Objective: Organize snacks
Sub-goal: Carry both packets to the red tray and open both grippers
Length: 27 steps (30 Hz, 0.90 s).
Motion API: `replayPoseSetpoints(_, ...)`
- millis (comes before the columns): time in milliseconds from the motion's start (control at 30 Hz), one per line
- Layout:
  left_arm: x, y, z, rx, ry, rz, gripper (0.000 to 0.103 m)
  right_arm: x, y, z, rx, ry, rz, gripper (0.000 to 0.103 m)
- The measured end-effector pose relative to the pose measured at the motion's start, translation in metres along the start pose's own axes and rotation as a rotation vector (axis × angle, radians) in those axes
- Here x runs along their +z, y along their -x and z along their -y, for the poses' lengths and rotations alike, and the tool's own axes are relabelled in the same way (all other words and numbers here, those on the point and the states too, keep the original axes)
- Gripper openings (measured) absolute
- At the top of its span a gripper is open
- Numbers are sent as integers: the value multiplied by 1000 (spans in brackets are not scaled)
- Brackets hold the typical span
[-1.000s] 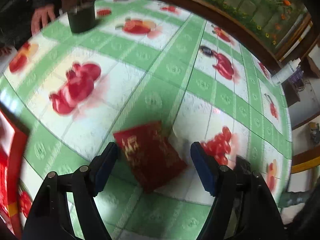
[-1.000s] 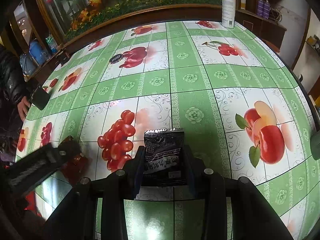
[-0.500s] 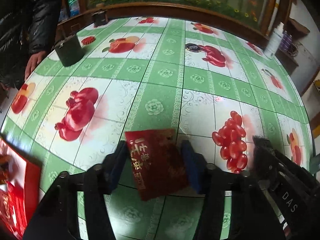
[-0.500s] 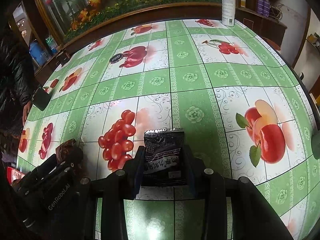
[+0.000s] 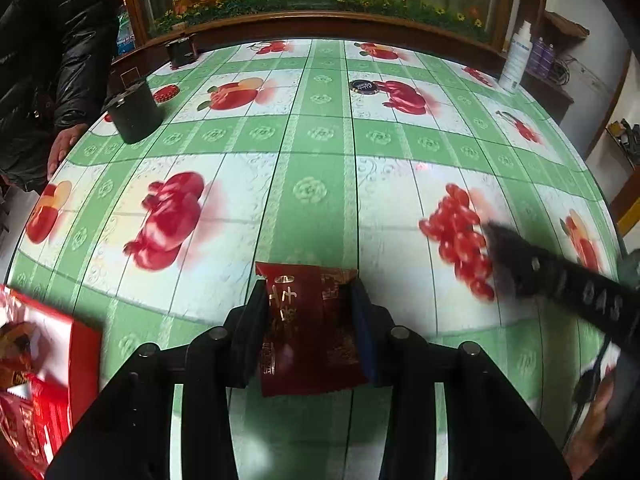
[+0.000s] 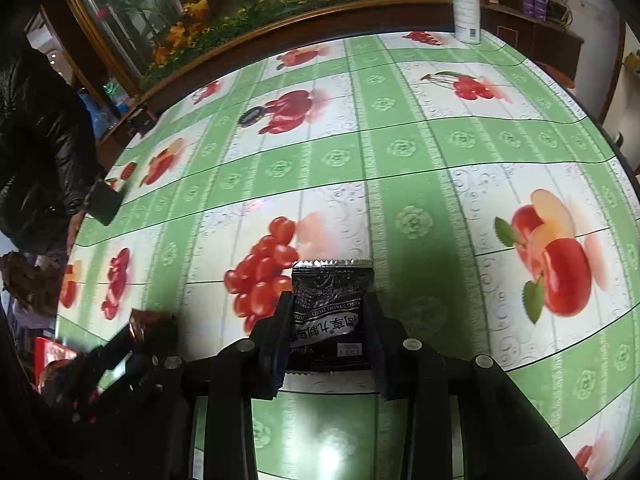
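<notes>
A dark red snack packet (image 5: 308, 332) with gold print lies on the green fruit-print tablecloth (image 5: 312, 152). My left gripper (image 5: 308, 290) is closing, and its pads press on both sides of the packet. A black snack packet (image 6: 330, 312) with white lettering sits between the pads of my right gripper (image 6: 328, 300), which is closing a little tighter on it. In the right wrist view the left gripper's fingers (image 6: 120, 344) show at lower left with the red packet (image 6: 154, 322). The right gripper's body (image 5: 560, 280) crosses the left wrist view at the right, blurred.
A red box (image 5: 84, 356) holding red packets stands at the near left table edge. A black cup (image 5: 134, 114) and a person's hand (image 5: 64, 144) in a dark sleeve are at far left. A white bottle (image 5: 518, 60) stands at the far right rim, and a small dark disc (image 5: 362, 86) lies mid-far.
The left gripper's jaws went from wide apart to pressed on the red packet, and the gripper rolled so the packet now sits square. The right gripper holds still on the black packet.
</notes>
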<state>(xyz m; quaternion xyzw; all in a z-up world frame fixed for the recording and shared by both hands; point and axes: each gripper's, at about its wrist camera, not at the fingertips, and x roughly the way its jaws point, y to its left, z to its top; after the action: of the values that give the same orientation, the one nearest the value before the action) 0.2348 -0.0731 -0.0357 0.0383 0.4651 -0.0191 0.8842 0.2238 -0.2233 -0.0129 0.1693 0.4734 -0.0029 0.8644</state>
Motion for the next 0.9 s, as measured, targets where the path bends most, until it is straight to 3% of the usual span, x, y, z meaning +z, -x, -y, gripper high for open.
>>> replayPoseSetpoints(267, -35, 32, -13, -42, 4, 24, 36, -1, 6, -10, 117, -7, 13, 34)
replayPoseSetpoints(900, -112, 122, -51, -138, 18, 98, 36, -25, 14, -67, 266, 136, 4, 34)
